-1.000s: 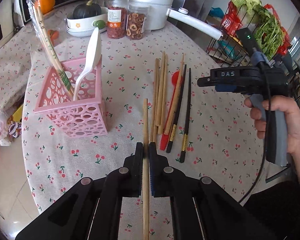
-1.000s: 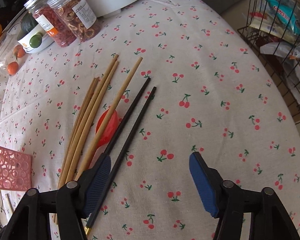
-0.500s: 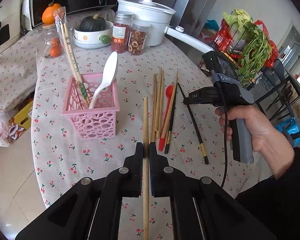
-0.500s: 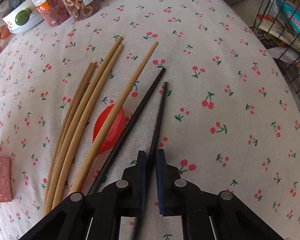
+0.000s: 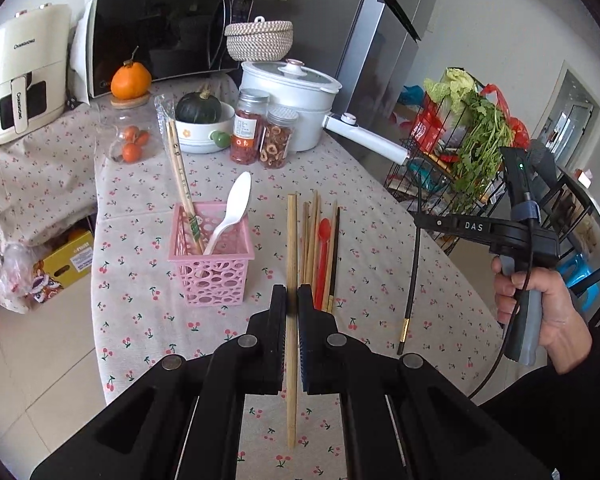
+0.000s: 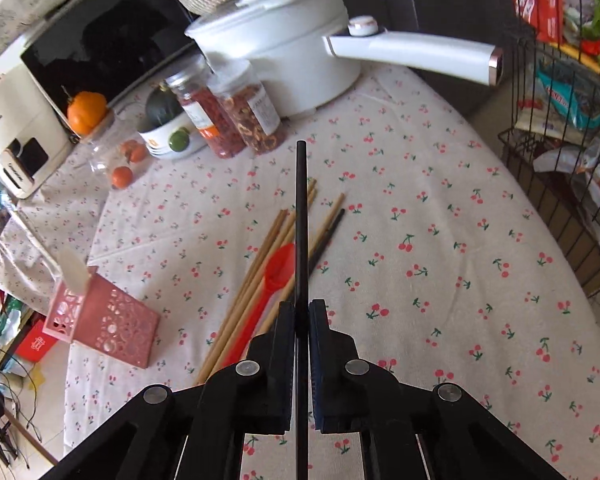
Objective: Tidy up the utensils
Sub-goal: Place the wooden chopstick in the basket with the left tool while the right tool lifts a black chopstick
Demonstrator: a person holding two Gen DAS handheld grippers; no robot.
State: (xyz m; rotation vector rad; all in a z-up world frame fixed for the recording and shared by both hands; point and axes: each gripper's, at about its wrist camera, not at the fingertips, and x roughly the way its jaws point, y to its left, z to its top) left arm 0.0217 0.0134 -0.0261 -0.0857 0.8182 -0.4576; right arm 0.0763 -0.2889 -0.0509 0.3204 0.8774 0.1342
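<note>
Cherry-print bench (image 5: 380,240). Left gripper (image 5: 292,300) jaws clamped on bamboo chopstick (image 5: 292,240), raised over bench. Right gripper (image 6: 301,316) jaws clamped on black chopstick (image 6: 301,220), lifted. Remaining chopsticks (image 5: 312,236), red spoon (image 5: 323,248) lie beside pink basket (image 5: 214,272) holding white spoon (image 5: 230,216).

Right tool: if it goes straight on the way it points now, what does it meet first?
Probably the two jars before the white pot. The right tool holds a black chopstick aimed just beside them; depth is unclear.
</note>
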